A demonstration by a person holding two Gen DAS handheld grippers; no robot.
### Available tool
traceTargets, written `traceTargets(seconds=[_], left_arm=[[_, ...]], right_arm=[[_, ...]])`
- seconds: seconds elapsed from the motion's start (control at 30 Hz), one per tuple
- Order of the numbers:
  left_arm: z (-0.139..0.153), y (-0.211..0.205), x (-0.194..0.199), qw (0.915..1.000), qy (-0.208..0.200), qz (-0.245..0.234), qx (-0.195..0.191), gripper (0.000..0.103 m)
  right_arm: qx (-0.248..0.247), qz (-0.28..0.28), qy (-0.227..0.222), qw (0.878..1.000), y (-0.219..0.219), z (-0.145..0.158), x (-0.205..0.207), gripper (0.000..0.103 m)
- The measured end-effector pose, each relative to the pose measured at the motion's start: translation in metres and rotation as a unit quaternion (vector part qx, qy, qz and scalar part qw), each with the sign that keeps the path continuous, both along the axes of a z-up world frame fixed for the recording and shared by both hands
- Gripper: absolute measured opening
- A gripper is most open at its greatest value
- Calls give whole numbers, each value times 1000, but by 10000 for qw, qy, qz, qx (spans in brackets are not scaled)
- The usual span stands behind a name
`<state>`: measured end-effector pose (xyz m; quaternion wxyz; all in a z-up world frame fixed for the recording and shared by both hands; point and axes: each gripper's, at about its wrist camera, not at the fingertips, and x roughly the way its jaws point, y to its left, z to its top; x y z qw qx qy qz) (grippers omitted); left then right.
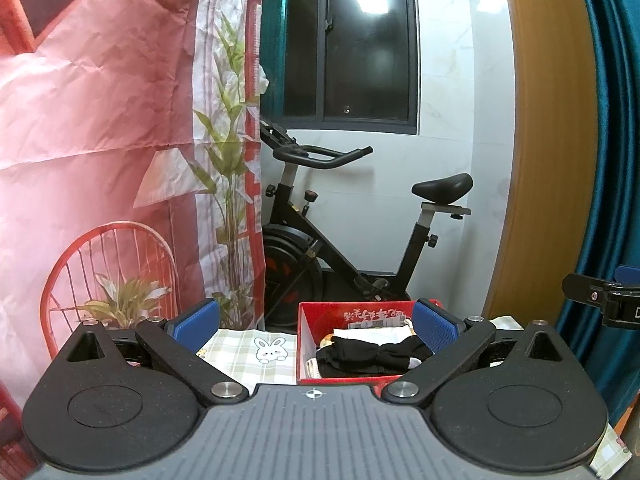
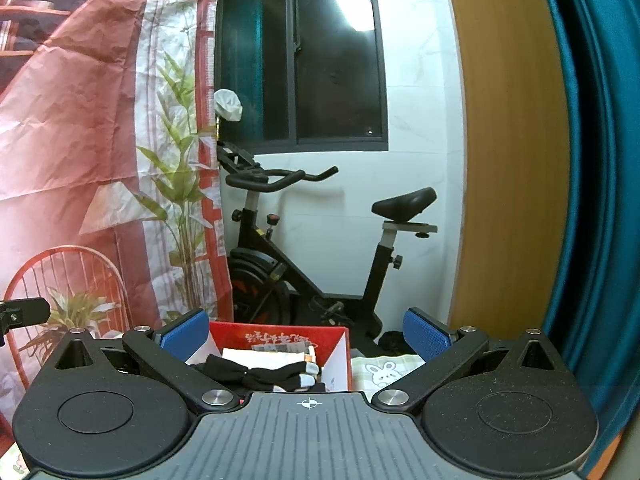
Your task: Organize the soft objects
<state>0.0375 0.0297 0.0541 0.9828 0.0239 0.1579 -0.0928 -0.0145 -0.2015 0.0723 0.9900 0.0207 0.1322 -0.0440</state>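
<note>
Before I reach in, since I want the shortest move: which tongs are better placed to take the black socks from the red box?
Probably the left tongs: open, with the black socks lying between their tips. From the right tongs, also open, the red box sits left of centre.

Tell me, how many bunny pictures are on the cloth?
1 in each view. The bunny is printed on the checked tablecloth, beside the red box. The hand-held grippers cover parts of the cloth, so more may be hidden.

Black exercise bike [image 1: 344, 240] under a dark window [image 1: 344, 40], red printed backdrop [image 1: 100, 120], teal curtain [image 1: 612, 120], checked bunny tablecloth [image 1: 256, 352].
</note>
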Motion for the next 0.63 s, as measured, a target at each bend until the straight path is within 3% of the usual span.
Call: traceTargets(seconds=[0.63], left_arm=[[-3, 1, -3, 10000, 46, 15, -70, 103]], right_arm=[[-52, -13, 33, 10000, 2, -5, 0, 103]])
